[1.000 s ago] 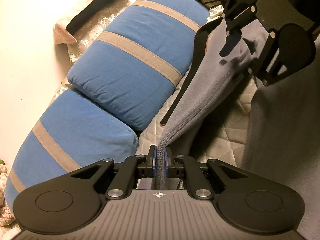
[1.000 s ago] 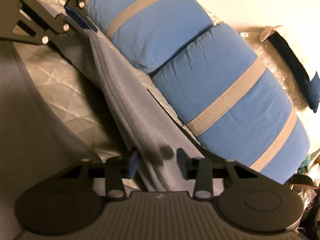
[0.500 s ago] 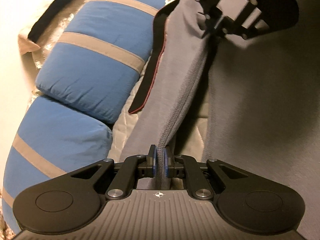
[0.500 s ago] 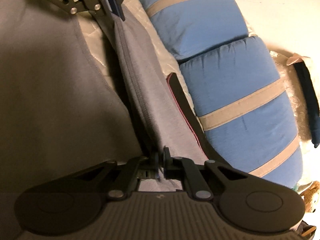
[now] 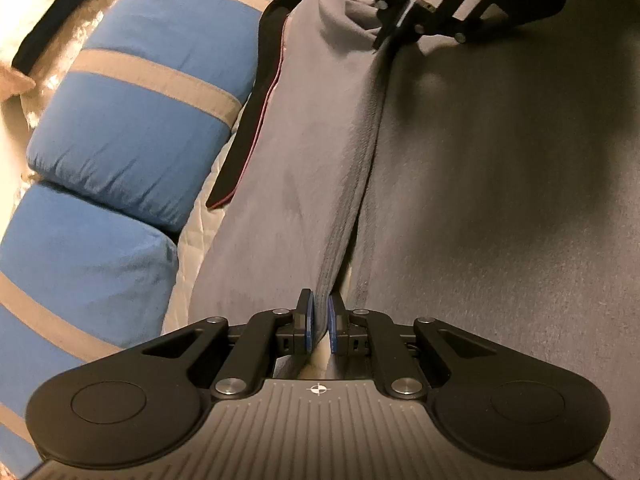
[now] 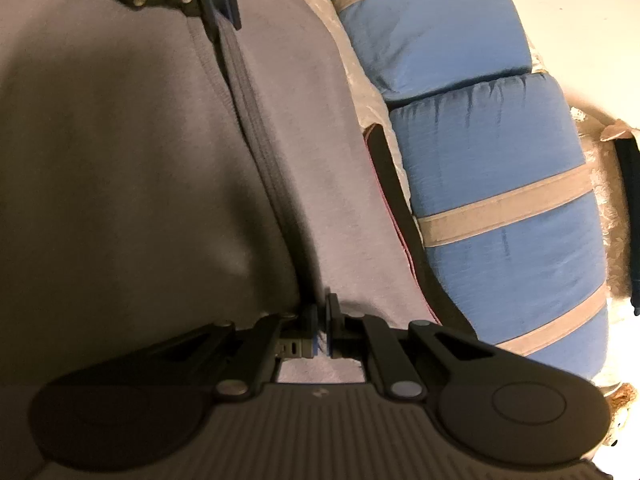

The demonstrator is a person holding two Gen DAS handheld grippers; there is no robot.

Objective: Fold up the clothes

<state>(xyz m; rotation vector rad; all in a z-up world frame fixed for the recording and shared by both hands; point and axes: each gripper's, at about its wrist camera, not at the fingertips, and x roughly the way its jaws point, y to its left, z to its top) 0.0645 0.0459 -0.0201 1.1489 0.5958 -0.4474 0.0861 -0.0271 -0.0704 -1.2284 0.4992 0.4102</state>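
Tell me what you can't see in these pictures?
- What kind of garment: left view, edges cut it off.
- Bed under it: both views, cloth covers it.
- Dark item beyond the pillows: right view, edge cuts it.
- Right gripper hold: shadowed.

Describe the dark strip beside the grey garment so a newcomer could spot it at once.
Start at the two blue striped pillows. Between them and the grey garment lies a narrow black strip along the quilted cover. Unlike its neighbours, it is black with a thin red edge.
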